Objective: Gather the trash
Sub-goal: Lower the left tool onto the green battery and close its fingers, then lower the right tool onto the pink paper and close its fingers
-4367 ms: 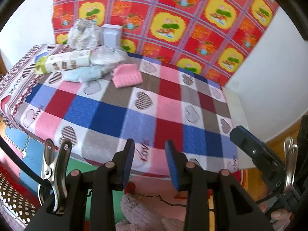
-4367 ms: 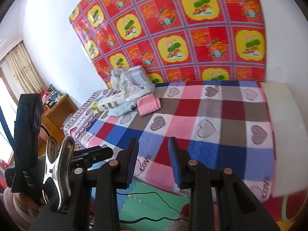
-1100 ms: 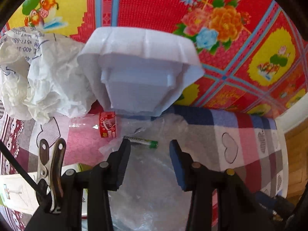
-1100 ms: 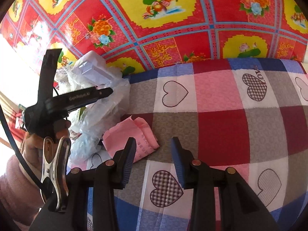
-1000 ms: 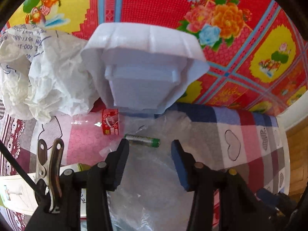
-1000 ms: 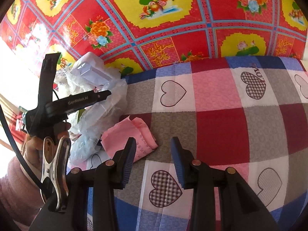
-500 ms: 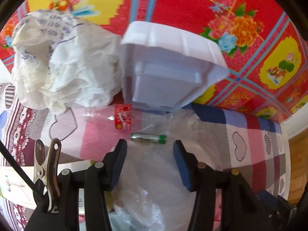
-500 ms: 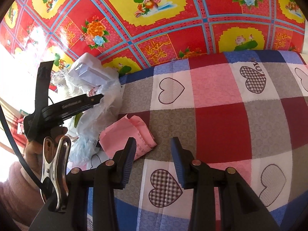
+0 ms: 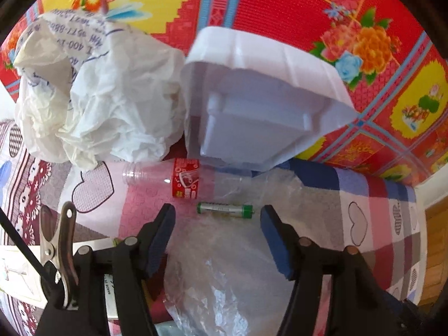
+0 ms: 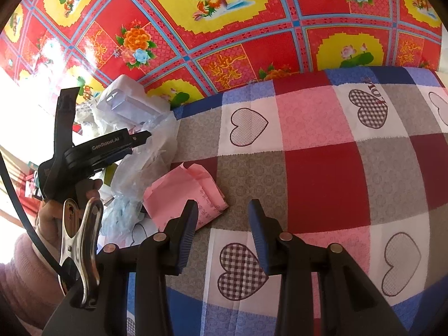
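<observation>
- Left gripper (image 9: 217,218): held low over the litter, angled down at the bed; its jaws are opening, and nothing is clamped between them.
- Clear plastic film (image 9: 221,277): a crumpled sheet spread directly beneath the left gripper, reaching back under the battery.
- Battery (image 9: 225,210): green-and-silver, laid crosswise on the film just beyond the open fingertips (judged the likeliest next pick, since it is lined up with the gap).
- Plastic bottle (image 9: 179,177): clear, red-labelled, lying on its side just behind the battery, neck pointing left.
- Crumpled white bag (image 9: 95,106): printed, heaped to the left behind the bottle.
- White foam container (image 9: 260,112): propped against the wall covering to the right of the bag, its lower edge over the bottle.
- Flat carton (image 9: 16,277): only a pale corner is seen at the lower left edge; its contents cannot be told.
- Right gripper (image 10: 222,224): held apart from the pile over the checked bedspread (image 10: 322,184), jaws partly spread with nothing between them.
- Pink paper (image 10: 187,193): folded, lying just left of and beyond the right gripper's left finger.
- Red floral wall covering (image 10: 252,28): the backdrop behind the bed.
- Progress: no item is seen lifted and no collecting bin or bag is in view, so the task is judged at its start; battery, bottle, film, bag, container, carton and pink paper all remain to be gathered.
</observation>
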`<state>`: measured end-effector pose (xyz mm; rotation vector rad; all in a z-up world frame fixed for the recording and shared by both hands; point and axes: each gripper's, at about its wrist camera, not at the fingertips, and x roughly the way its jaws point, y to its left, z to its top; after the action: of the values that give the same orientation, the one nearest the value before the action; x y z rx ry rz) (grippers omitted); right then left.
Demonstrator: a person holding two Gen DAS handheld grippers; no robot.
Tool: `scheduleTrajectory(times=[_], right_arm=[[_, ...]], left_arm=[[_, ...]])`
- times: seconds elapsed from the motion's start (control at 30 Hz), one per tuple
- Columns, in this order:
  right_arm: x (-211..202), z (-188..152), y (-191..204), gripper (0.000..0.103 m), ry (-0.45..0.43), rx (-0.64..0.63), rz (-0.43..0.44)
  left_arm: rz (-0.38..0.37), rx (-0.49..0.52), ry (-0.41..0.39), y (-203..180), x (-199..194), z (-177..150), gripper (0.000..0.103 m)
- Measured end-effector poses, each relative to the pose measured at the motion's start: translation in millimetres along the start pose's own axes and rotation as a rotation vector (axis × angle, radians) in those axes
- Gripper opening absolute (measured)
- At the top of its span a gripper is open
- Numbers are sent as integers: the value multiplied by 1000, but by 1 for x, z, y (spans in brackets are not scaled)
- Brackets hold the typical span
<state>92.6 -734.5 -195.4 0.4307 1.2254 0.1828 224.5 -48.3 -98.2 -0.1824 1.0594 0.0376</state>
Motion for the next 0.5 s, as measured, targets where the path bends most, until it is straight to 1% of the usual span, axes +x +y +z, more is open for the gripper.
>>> scheduleTrajectory(times=[0.13, 0.17, 0.23, 0.3, 0.4, 0.5], right_arm=[[1, -1, -2, 38, 1, 11, -4], [1, -1, -3, 38, 2, 13, -3], [1, -2, -2, 38, 5, 13, -3], [2, -3, -2, 38, 7, 11, -4], [1, -4, -3, 38, 9, 12, -6], [1, -3, -3, 38, 9, 11, -9]], left_arm=[[21, 19, -19, -10, 4, -1, 66], [23, 20, -23, -11, 4, -1, 65], [26, 29, -30, -21, 5, -4, 58], [22, 38, -31, -29, 5, -4, 46], [6, 30, -25, -35, 3, -2, 45], [-11, 19, -26, -30, -4, -1, 45]])
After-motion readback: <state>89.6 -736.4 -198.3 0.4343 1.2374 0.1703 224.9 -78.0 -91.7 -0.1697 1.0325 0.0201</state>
